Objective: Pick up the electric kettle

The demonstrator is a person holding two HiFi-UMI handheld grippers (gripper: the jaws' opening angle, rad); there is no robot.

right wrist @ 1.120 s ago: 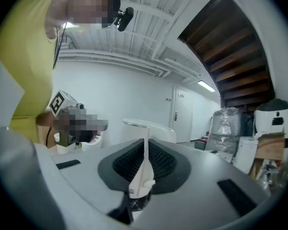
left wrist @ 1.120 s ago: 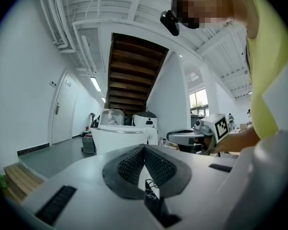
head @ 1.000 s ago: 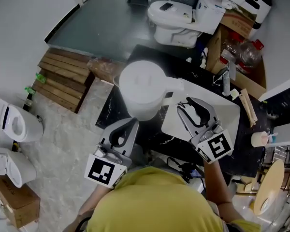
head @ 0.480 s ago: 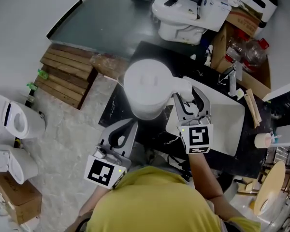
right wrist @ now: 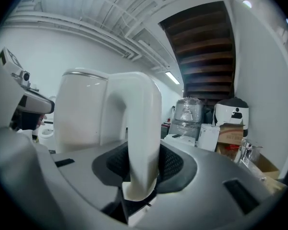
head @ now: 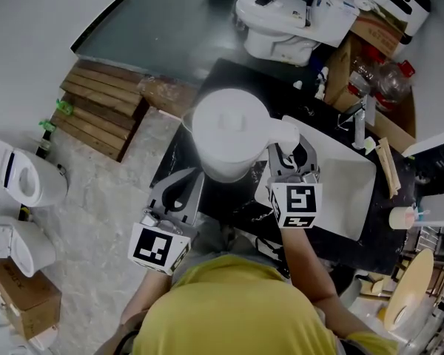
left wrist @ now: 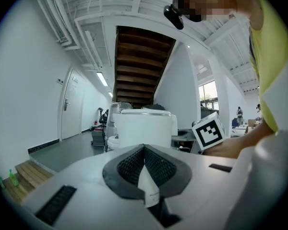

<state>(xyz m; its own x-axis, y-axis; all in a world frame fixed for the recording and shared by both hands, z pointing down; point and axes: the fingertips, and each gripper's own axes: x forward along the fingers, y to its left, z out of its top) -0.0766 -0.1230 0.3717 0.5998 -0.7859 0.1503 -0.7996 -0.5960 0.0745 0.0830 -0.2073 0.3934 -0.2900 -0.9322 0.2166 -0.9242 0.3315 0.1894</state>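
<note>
A white electric kettle (head: 229, 132) stands on the black counter (head: 229, 198), its handle (head: 285, 133) pointing right. My right gripper (head: 290, 154) has the handle between its jaws. They have just been closing, and both pads press on the handle (right wrist: 141, 128) in the right gripper view, with the kettle body (right wrist: 81, 109) to its left. My left gripper (head: 186, 187) is shut and empty, a little below and left of the kettle. In the left gripper view its tips (left wrist: 144, 150) meet, and the kettle (left wrist: 141, 128) stands ahead.
A white basin (head: 348, 191) with a tap (head: 359, 120) lies right of the kettle. Behind the counter are a white toilet (head: 274, 13) and a cardboard box (head: 370, 43) with bottles. A wooden pallet (head: 96, 113) lies on the floor at left.
My right gripper has swung left from over the basin to the kettle's handle and closed round it. My left gripper has shifted slightly and stays shut.
</note>
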